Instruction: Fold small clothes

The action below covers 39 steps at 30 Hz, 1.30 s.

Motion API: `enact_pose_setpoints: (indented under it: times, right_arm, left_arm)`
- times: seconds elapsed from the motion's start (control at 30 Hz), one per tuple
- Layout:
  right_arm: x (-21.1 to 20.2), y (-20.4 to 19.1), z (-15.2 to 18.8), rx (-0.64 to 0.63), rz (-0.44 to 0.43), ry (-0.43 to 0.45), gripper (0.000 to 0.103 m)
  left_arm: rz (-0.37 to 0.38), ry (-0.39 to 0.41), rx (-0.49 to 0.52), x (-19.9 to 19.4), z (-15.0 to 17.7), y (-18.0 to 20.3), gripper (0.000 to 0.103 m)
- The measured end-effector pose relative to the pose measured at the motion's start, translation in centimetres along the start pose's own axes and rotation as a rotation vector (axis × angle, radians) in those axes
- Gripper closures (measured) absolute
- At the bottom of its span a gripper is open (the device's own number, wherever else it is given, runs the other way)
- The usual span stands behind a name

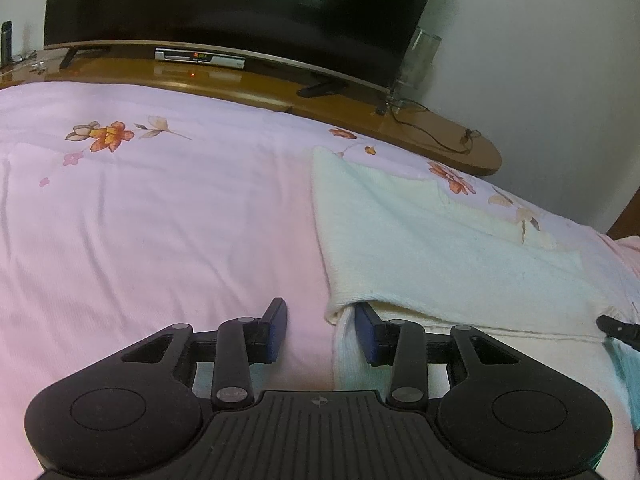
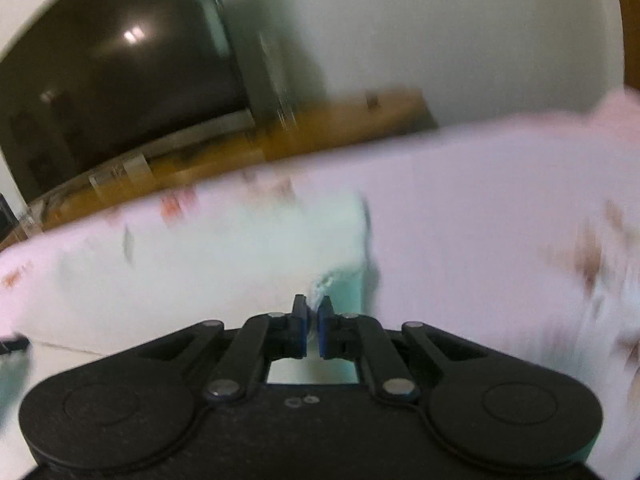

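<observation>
Plainly, in the left wrist view, the left claw (image 1: 322,330) is sitting low over the bed (image 1: 140,220) with its jaws standing apart. The folded edge of the pale garment (image 1: 420,248) is lying between them: the right pad (image 1: 370,332) is tucked just under the lifted fold, while the left pad (image 1: 276,330) is resting apart from the cloth, over bare pink sheet. So nothing is being pinched here yet. The garment is spreading away toward the far right of the bed, below the wooden TV stand (image 1: 248,84) and the dark television (image 1: 240,12). A black tip of the other tool (image 1: 618,330) is showing at the right edge.

Turning to the right wrist view, which is blurred, the right claw (image 2: 313,322) is closed on a bunched bit of the mint-white cloth (image 2: 248,248), with only a thin sliver showing between the pads.

To do this fold well, I judge the left claw should be closing on both layers at the fold before anything is being lifted, so the corner is not slipping out. Both claws should then be travelling together at an even height, keeping the edge taut and square, and laying it down flat rather than dropping it.
</observation>
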State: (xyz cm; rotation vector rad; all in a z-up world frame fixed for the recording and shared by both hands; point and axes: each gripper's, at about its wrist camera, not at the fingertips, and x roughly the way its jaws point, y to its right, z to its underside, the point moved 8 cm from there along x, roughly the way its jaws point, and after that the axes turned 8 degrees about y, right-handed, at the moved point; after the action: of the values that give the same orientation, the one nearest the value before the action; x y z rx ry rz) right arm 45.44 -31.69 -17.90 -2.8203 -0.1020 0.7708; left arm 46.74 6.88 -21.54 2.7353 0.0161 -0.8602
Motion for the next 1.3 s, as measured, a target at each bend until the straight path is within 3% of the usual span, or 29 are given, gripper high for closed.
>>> enact_pose_setpoints:
  times: [0.17, 0.3, 0.4, 0.6, 0.63, 0.7, 0.73, 0.9, 1.1, 1.13, 1.3]
  right_arm:
    - [-0.2, -0.1, 0.1, 0.023, -0.003, 0.01, 0.096]
    - [-0.5, 0.0, 0.3, 0.016, -0.032, -0.004, 0.092]
    - [-0.9, 0.1, 0.3, 0.021, -0.051, 0.005, 0.098]
    - [-1.5, 0.4, 0.6, 0.057, -0.058, 0.027, 0.097]
    - [-1.6, 0.4, 0.4, 0.05, -0.057, 0.028, 0.096]
    - [-2.5, 1.0, -0.7, 0.063, -0.015, 0.094, 0.075]
    - [-2.7, 1.3, -1.4, 0.078, -0.009, 0.123, 0.069]
    - [0.2, 2.4, -3.0, 0.145, -0.013, 0.094, 0.072]
    - [3.1, 2.7, -2.1, 0.124, -0.028, 0.022, 0.086]
    - [3.0, 2.7, -2.0, 0.115, -0.034, 0.027, 0.089]
    - [0.9, 2.2, -2.3, 0.097, -0.055, 0.085, 0.095]
  left_arm:
    - [0.011, -0.025, 0.001, -0.5, -0.5, 0.0, 0.063]
    - [0.051, 0.069, -0.01, -2.9, -3.8, -0.5, 0.063]
    - [0.053, 0.075, -0.005, -1.4, -6.0, -0.5, 0.063]
    - [0.059, 0.048, -0.073, 2.9, -7.2, -1.1, 0.063]
    - [0.057, 0.042, -0.075, 3.5, -7.2, -1.3, 0.063]
    - [0.063, 0.036, -0.081, 5.0, -7.4, -1.4, 0.063]
    - [0.07, 0.031, -0.084, 5.8, -7.5, -1.3, 0.063]
    - [0.118, -0.018, -0.115, 9.7, -7.6, -0.7, 0.063]
    - [0.125, -0.023, -0.147, 11.4, -7.5, -0.8, 0.063]
    - [0.128, -0.024, -0.142, 11.4, -7.6, -0.8, 0.095]
    - [0.131, -0.031, -0.119, 11.3, -7.8, -1.4, 0.096]
